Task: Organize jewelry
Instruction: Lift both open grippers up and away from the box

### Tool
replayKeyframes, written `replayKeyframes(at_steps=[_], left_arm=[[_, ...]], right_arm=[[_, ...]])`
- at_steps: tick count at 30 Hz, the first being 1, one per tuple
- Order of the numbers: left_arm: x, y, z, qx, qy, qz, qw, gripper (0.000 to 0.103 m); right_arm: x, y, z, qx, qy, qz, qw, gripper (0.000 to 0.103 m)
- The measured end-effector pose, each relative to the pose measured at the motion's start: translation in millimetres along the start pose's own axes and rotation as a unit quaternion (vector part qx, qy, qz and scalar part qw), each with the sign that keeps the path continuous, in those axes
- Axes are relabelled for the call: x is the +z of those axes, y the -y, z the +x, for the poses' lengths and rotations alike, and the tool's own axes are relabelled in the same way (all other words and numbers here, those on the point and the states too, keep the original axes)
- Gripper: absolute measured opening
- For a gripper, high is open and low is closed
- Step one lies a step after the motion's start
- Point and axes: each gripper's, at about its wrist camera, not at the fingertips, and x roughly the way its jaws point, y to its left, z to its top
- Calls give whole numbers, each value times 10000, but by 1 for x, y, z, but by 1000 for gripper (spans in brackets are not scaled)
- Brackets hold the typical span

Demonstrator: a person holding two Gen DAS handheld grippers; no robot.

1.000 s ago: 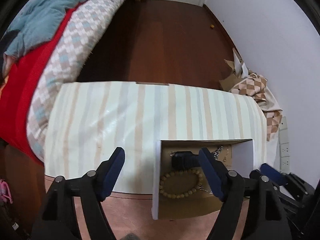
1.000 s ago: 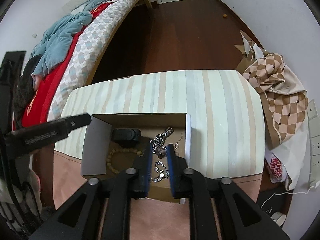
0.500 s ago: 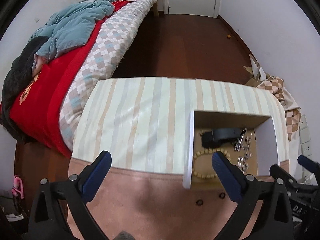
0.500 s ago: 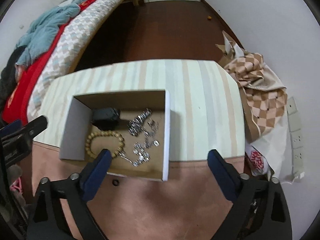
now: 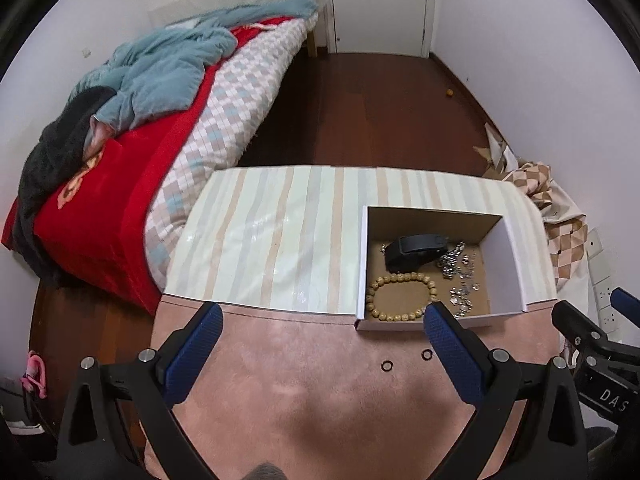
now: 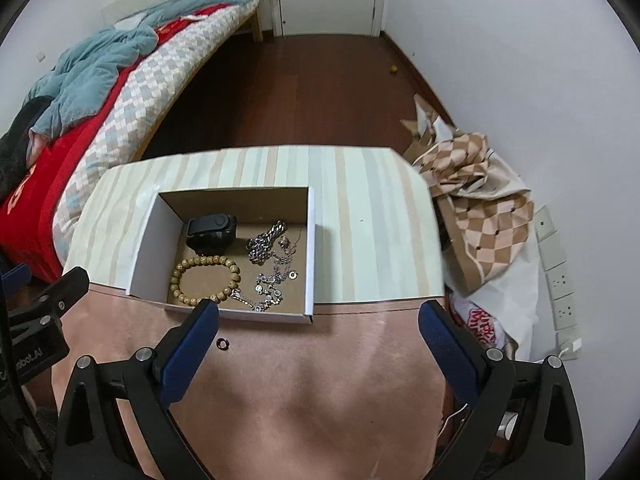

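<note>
An open cardboard box (image 5: 512, 252) (image 6: 148, 240) sits on the striped tabletop. Inside lie a black watch (image 5: 416, 252) (image 6: 212, 232), a wooden bead bracelet (image 5: 400, 296) (image 6: 206, 278) and tangled silver chains (image 5: 460, 272) (image 6: 272, 264). Two small dark rings (image 5: 387, 365) rest on the pink mat in front of the box; one ring (image 6: 222, 343) shows in the right wrist view. My left gripper (image 5: 324, 336) hovers open above the mat, left of the box, holding nothing. My right gripper (image 6: 320, 332) hangs open and empty above the mat, near the box's front right corner.
A pink mat (image 5: 320, 400) covers the near table part, striped cloth (image 5: 280, 220) the far part. A bed with red and checked covers (image 5: 160, 152) stands left. Crumpled checked fabric and bags (image 6: 480, 216) lie right by the wall, with wall sockets (image 6: 560, 280).
Both grippers have opened wide and pulled back and up out of the box. The right one, earlier nearly shut over the silver chains, is now empty, and the chains lie in the box.
</note>
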Motion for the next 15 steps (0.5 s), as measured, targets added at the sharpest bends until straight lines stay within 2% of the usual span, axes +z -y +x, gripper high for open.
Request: replayKeyframes(at_steps=[15], left_arm=[[-14,-1,-94,-235,738,-15,9970,103]], right_arm=[[-25,10,-116,-191,1033,49,9945,101]])
